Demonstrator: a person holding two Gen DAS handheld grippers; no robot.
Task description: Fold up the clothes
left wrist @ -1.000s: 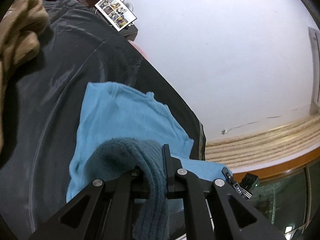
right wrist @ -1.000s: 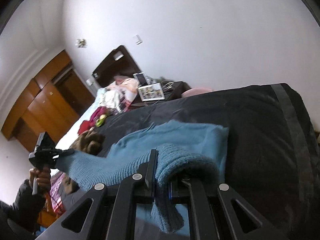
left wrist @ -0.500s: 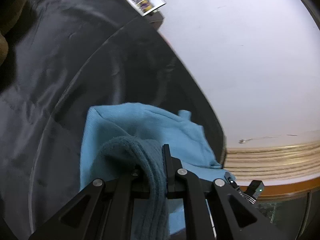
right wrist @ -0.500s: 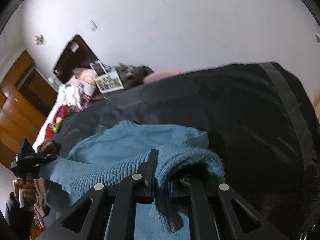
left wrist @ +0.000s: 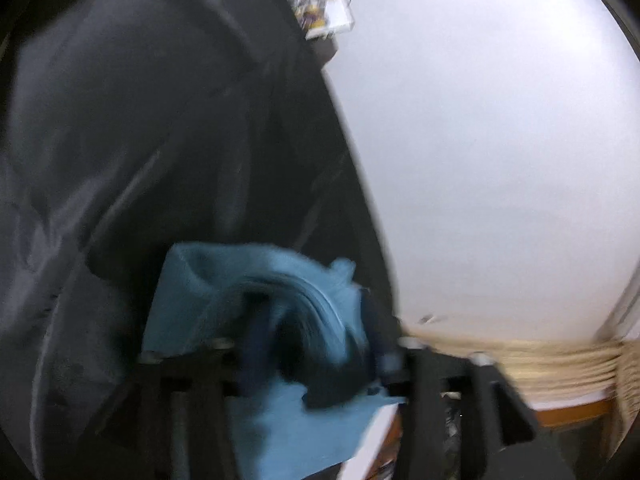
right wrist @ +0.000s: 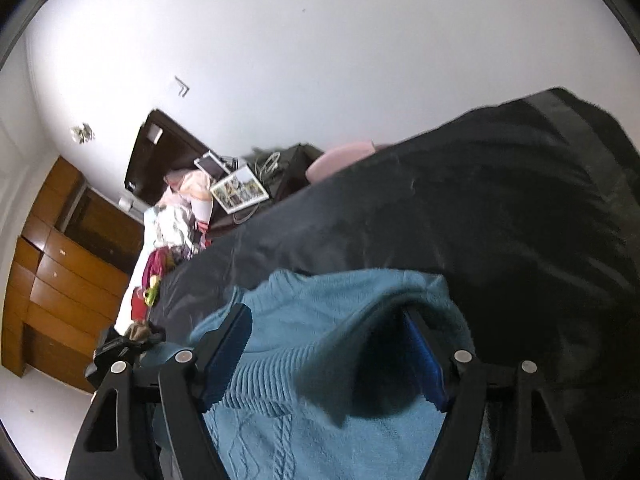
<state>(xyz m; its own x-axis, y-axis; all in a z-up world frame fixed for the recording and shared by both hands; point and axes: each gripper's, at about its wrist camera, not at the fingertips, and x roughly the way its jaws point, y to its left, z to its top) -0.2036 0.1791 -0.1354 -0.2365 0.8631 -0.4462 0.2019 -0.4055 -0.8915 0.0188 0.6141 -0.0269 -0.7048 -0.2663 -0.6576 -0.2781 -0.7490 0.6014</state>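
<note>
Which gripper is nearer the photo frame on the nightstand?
Likely left, though hard to judge. The left gripper holds the sweater on the photo frame's side; the right gripper sits at the far end.

Left tool (left wrist: 312, 344) motion-blurred, grip perhaps slack, sweater (left wrist: 256, 280) smeared

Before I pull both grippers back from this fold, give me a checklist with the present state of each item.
1. Right gripper open: ok, jaws wide apart.
2. Right fingers free of the sweater: not ok, a knit fold lies between them.
3. Left gripper open: ok, jaws look spread, though the view is blurred.
4. Left fingers free of the sweater: cannot tell, too much blur.
5. Sweater resting on the black cover: ok.
6. Fold lying flat and even: cannot tell, the grippers hide most of it.
</note>
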